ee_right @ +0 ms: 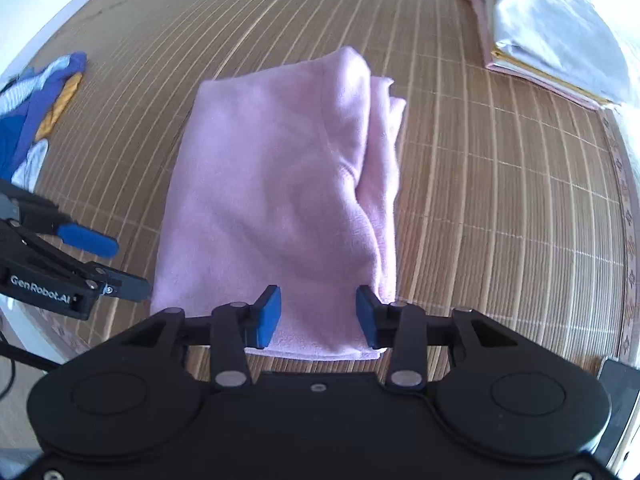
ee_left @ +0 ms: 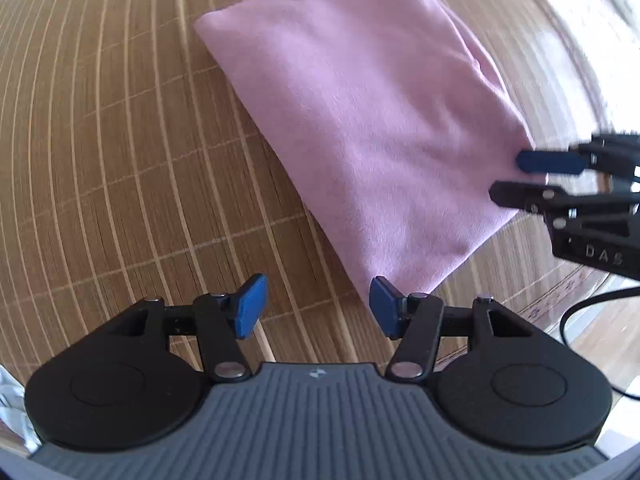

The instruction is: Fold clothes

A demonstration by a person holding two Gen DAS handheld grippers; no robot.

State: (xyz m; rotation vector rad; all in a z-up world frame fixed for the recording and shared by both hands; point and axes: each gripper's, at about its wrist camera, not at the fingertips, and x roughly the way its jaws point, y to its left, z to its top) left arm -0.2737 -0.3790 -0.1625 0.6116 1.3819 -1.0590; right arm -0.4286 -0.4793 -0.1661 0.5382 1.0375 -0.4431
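Note:
A pink garment (ee_left: 360,120) (ee_right: 272,200) lies folded into a thick rectangle on the bamboo mat (ee_left: 100,140) (ee_right: 500,200). Its layered edges show on the right side in the right wrist view. My left gripper (ee_left: 316,306) (ee_right: 120,264) is open beside the garment's near left corner, with nothing between its fingers. My right gripper (ee_right: 318,316) (ee_left: 508,176) is open above the garment's near edge, its blue pads apart, with the cloth lying below them.
A stack of folded white, yellow and pink clothes (ee_right: 552,32) sits at the far right of the mat. A blue, white and orange garment (ee_right: 36,112) lies crumpled at the left. The mat's patterned border (ee_right: 628,240) runs along the right edge.

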